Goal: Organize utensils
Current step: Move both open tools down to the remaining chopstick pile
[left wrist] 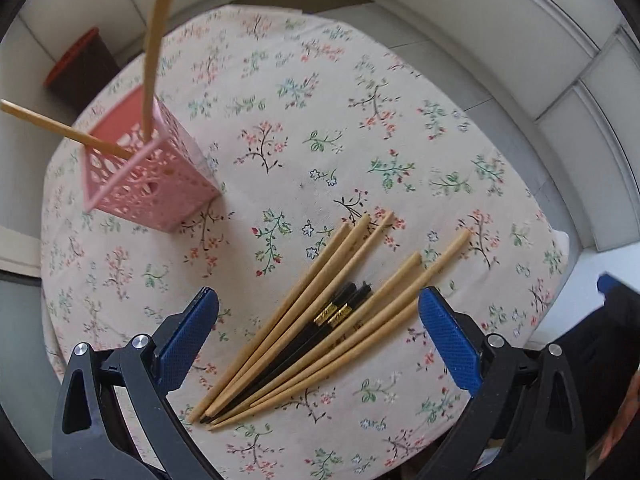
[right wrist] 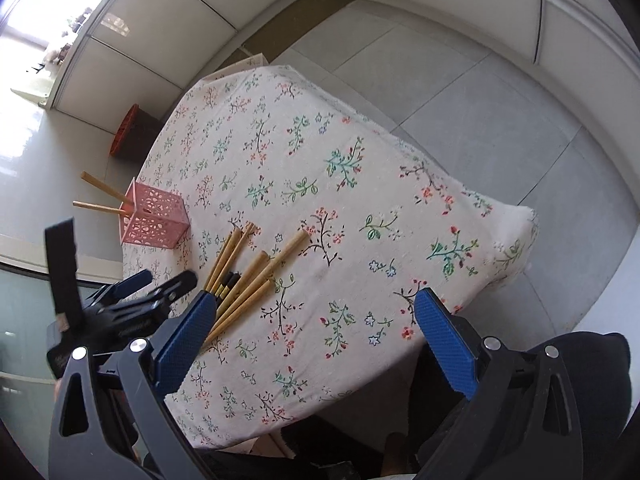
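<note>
**Both grippers released above loose chopstick pile**

The left hand-held gripper [left wrist: 318,324], black-framed with blue textured pads, hangs over the table with its jaws spread wide and nothing between them. The pile of loose chopsticks [left wrist: 320,320] lies directly in the gap between its fingers, on the cloth below; contact between pads and sticks is not seen. The pile consists of several light wooden chopsticks fanned around two black chopsticks with gold bands [left wrist: 336,314], thin tips converging toward the camera.

The right hand-held gripper [right wrist: 310,324], same build, is likewise spread wide and holds nothing. From its view the pile [right wrist: 244,276] lies beside and partly behind its left finger [right wrist: 182,344], not between the fingers. The left gripper [right wrist: 136,304] appears at that view's left edge, near the pile.

The pink perforated square plastic holder [left wrist: 156,176] stands on the floral tablecloth [left wrist: 360,120], well apart from the pile toward the far left edge. Two light wooden chopsticks [left wrist: 154,52] stand in it, leaning apart.

A dark bin with orange rim [left wrist: 78,64] stands on the floor beyond the table.
</note>
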`<action>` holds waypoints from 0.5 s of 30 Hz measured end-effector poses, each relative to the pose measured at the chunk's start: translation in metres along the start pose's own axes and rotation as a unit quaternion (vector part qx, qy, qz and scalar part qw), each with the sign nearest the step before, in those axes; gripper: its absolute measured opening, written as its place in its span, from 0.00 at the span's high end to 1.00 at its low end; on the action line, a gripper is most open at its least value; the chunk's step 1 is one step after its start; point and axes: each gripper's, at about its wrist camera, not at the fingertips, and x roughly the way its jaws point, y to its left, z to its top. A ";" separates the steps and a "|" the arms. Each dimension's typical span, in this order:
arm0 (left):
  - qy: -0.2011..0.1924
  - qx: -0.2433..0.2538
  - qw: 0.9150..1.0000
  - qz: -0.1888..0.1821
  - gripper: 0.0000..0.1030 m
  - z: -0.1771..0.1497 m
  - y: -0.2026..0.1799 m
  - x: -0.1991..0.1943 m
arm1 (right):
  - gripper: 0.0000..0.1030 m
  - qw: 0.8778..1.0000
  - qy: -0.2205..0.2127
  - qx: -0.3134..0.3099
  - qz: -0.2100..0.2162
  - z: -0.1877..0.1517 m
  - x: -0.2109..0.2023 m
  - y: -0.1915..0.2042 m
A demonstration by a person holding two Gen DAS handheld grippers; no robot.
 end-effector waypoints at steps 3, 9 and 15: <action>0.004 -0.003 1.000 0.014 0.07 0.009 0.001 0.013 | 0.06 1.000 0.018 0.002 0.002 0.000 0.012 -0.001; 0.039 -0.021 0.999 0.014 0.27 0.022 0.008 0.037 | 0.06 0.999 0.038 0.012 0.003 0.004 0.026 -0.005; 0.050 -0.018 0.998 0.017 0.50 0.021 0.013 0.048 | 0.06 0.999 0.046 0.022 0.001 0.009 0.033 -0.010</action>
